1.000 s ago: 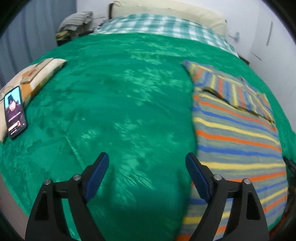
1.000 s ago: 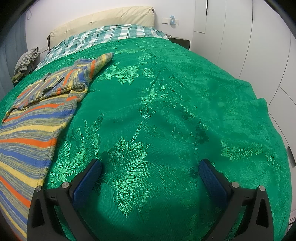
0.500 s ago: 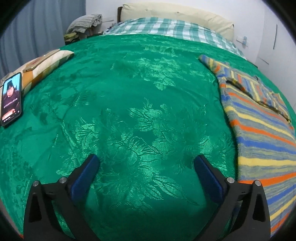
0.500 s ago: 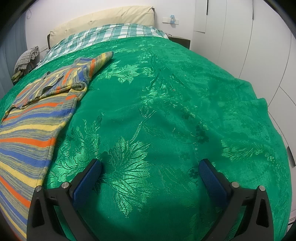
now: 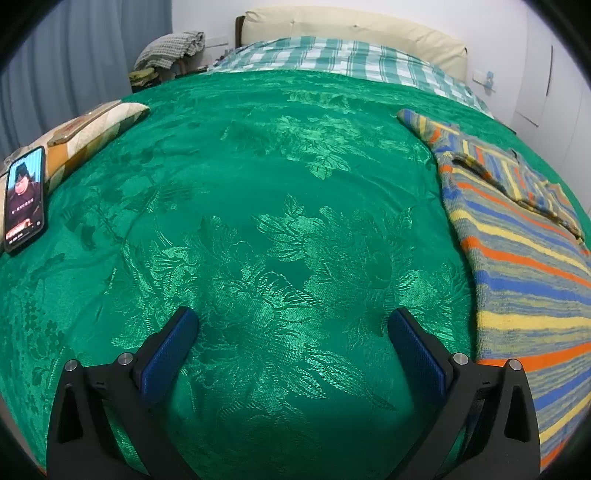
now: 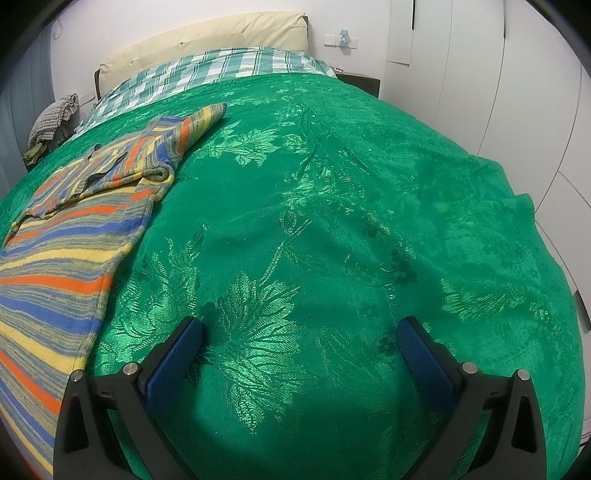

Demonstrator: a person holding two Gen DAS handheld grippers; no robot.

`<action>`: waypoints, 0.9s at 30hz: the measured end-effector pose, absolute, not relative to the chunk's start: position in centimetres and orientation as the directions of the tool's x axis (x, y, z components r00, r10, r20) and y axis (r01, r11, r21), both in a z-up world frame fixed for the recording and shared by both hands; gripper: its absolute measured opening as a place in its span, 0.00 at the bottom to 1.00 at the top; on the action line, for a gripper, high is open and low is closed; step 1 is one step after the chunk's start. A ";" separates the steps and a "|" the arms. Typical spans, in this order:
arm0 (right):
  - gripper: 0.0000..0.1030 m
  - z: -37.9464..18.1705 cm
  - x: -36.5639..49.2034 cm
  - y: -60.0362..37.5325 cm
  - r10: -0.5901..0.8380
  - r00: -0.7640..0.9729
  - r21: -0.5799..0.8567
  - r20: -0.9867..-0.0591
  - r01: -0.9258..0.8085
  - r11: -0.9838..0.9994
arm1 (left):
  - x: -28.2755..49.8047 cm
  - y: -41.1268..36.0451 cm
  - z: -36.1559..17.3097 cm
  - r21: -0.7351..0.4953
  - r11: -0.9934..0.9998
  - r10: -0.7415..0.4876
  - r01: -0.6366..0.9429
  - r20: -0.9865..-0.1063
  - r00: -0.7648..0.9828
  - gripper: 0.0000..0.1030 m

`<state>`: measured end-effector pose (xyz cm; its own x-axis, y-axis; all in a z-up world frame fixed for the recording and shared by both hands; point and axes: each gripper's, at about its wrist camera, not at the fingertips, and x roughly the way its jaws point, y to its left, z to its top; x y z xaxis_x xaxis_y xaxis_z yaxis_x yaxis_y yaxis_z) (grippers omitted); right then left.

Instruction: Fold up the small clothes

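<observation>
Smartphone (image 5: pixel 25 197) with a lit screen lay at the far left edge of the left wrist view, face up on the green brocade bedspread (image 5: pixel 258 206), just beside a patterned cushion (image 5: pixel 92 129) that carried a second, flat phone-like item on top. Behind these, near the headboard corner, a heap of checked cloth (image 5: pixel 170 50) sat off the bed. Toward the middle, the left gripper (image 5: pixel 293 345) hovered low over bare bedspread with its blue-padded jaws spread wide and nothing between them. Beyond it, a teal-and-white plaid sheet (image 5: pixel 343 61) covered the head of the bed below a cream headboard (image 5: pixel 351 26). To the right of that gripper lay the striped knitted sweater (image 5: pixel 517 266), in orange, blue, yellow and grey bands, spread flat with one sleeve folded across its upper part; it was near the right finger but not touching it. In the right wrist view the same sweater (image 6: pixel 62 251) occupied the left side, its sleeve end curled near the chest. The right gripper (image 6: pixel 299 347) hung over open bedspread to the sweater's right, jaws likewise released and empty. White wardrobe doors (image 6: pixel 517 92) stood at the far right.
</observation>
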<state>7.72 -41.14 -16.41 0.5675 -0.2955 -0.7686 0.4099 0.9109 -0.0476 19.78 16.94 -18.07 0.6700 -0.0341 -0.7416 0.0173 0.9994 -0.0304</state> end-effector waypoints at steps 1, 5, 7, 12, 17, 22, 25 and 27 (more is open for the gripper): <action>1.00 -16.4 7.7 -41.1 -0.296 0.567 -0.048 -0.769 0.410 0.911 | 19.8 16.9 -18.1 -0.030 0.999 -0.033 0.017 -0.742 0.670 1.00; 1.00 -16.4 7.7 -41.1 -0.296 0.567 -0.048 -0.769 0.410 0.911 | 19.8 16.9 -18.1 -0.029 0.999 -0.032 0.016 -0.742 0.670 1.00; 1.00 -16.4 7.7 -41.1 -0.296 0.567 -0.049 -0.769 0.410 0.911 | 19.7 16.9 -18.1 -0.028 0.999 -0.032 0.016 -0.742 0.670 1.00; 1.00 -16.4 7.7 -41.1 -0.296 0.567 -0.049 -0.769 0.410 0.911 | 19.7 16.9 -18.0 -0.028 0.999 -0.032 0.016 -0.742 0.670 1.00; 1.00 -16.4 7.7 -41.2 -0.296 0.567 -0.048 -0.768 0.410 0.911 | 19.7 16.9 -18.1 -0.028 1.000 -0.031 0.015 -0.742 0.670 1.00; 1.00 -16.4 7.7 -41.1 -0.296 0.568 -0.048 -0.768 0.410 0.911 | 19.7 16.8 -18.1 -0.023 1.000 -0.027 0.014 -0.744 0.668 1.00; 1.00 -16.4 7.7 -41.1 -0.296 0.568 -0.048 -0.768 0.410 0.911 | 19.6 16.7 -18.2 -0.012 1.000 -0.018 0.013 -0.747 0.664 1.00; 1.00 -16.4 7.7 -41.1 -0.296 0.567 -0.048 -0.768 0.410 0.911 | 19.6 16.7 -18.1 -0.009 1.000 -0.014 0.011 -0.749 0.662 1.00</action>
